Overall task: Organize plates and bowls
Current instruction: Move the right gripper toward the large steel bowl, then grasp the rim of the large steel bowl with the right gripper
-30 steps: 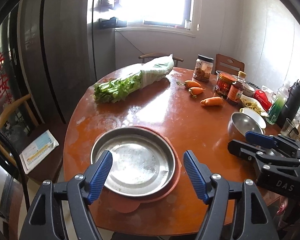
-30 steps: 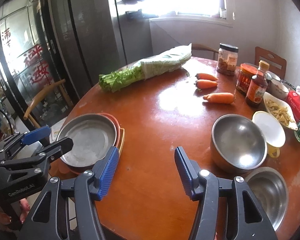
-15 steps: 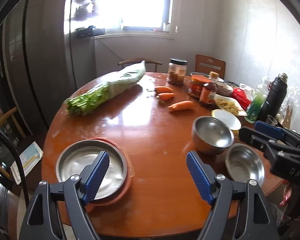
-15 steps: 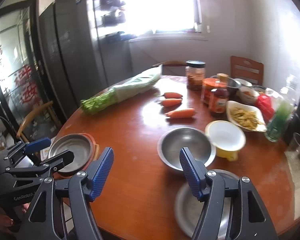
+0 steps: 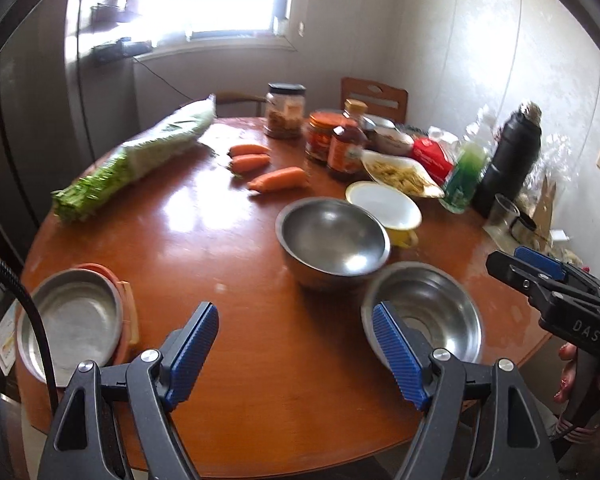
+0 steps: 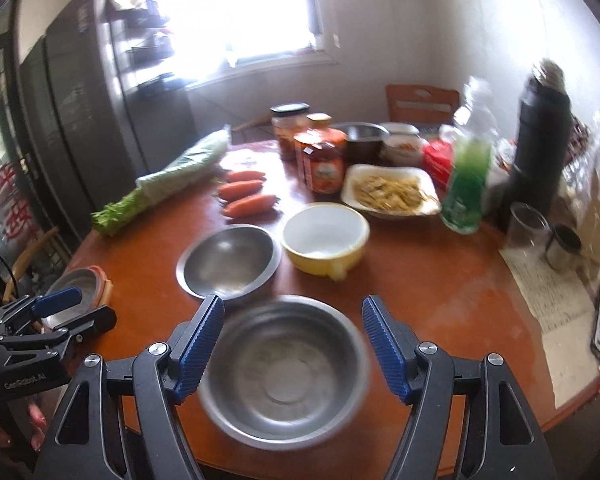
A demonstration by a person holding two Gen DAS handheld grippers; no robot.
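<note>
1. Both pairs of blue-padded fingers stand spread with nothing pinched. The right gripper (image 6: 292,348) frames the shallow steel bowl (image 6: 284,368) without its pads touching the rim, and the left gripper (image 5: 296,352) hangs over bare wood of the table (image 5: 204,240).
2. That shallow steel bowl sits at the near edge of the table, straight under the right gripper; in the left wrist view it lies just behind the left gripper's right-hand pad. I judge it the piece about to be taken, since the jaws are aligned over it and wide enough to pass one side of the rim.
3. Just beyond it rests the deeper steel bowl (image 6: 228,262), and beside that, nearly touching, a yellow bowl with a white inside (image 6: 326,238). The three bowls are grouped close, which should make nesting them a short move.
4. Well apart, at the table's left edge, a steel plate (image 5: 70,324) lies stacked on an orange one (image 5: 120,304); the plates look already gathered.
5. Farther back, carrots (image 6: 246,192), bagged greens (image 6: 168,178), jars (image 6: 322,160), a dish of food (image 6: 392,192), a green bottle (image 6: 466,184) and a dark flask (image 6: 540,144) crowd the far side, so stacking is best kept to the near half.
</note>
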